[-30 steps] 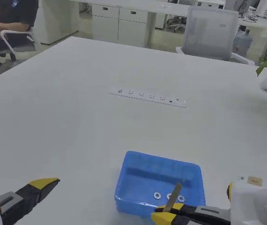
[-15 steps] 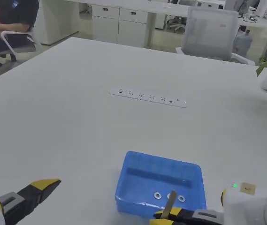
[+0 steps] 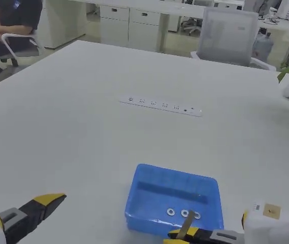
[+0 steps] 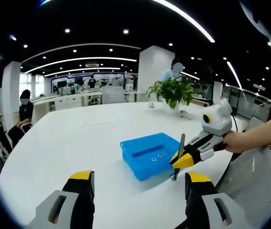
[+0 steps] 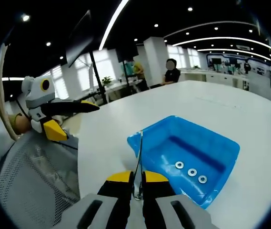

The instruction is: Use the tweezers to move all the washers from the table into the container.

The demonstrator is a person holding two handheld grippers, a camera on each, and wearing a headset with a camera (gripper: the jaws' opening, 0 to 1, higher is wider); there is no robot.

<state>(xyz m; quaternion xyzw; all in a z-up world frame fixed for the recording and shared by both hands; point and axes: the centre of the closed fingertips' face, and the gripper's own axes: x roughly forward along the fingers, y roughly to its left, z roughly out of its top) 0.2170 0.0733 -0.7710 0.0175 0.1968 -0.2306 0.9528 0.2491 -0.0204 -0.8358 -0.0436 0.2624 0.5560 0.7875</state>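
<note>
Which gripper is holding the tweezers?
The right gripper. Its jaws are shut on the thin metal tweezers. The left gripper has its jaws wide apart with nothing between them.

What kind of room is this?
Probably an open-plan office: a big white table with a long white power strip on it, a grey office chair, and white drawer cabinets behind.
</note>
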